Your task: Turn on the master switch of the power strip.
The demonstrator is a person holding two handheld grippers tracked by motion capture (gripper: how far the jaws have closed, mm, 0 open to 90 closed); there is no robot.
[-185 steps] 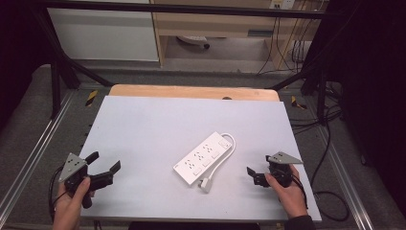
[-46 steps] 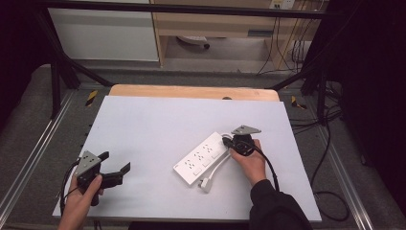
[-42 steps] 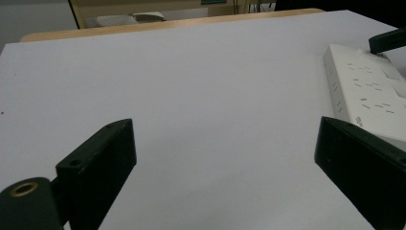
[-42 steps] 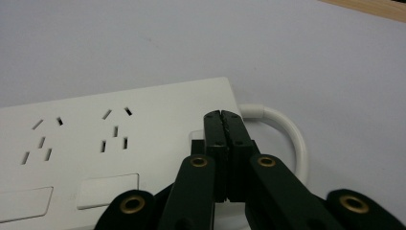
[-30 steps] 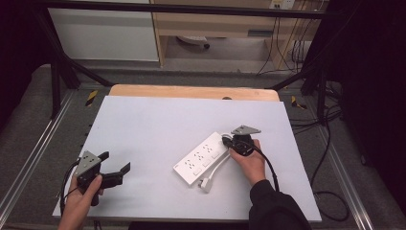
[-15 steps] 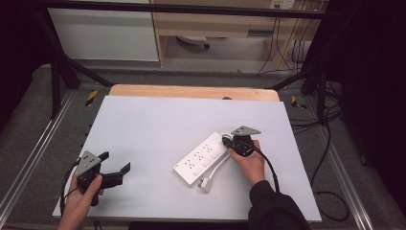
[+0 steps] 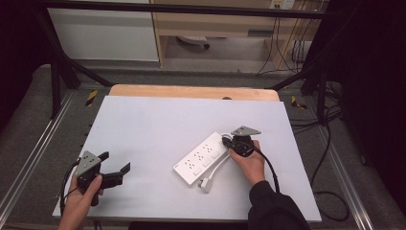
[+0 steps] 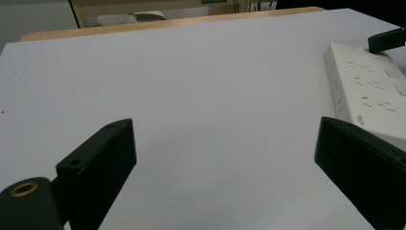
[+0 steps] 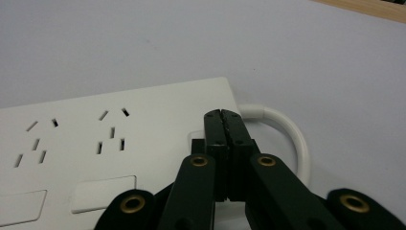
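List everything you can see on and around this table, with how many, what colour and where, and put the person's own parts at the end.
Power strip: one, white, right of the table's middle, lying flat at a slant.
Cord: one, white, looping beside the strip.
Plug: one, white, on the table near the strip's near end.
Table: one, pale grey top with a wooden far edge.
Cables: several, black, on the floor at the right.
Left gripper: one, black, near left corner, jaws wide open.
Right gripper: one, black, jaws closed, tips on the strip's end by the cord.
Hands: two, holding the grippers.
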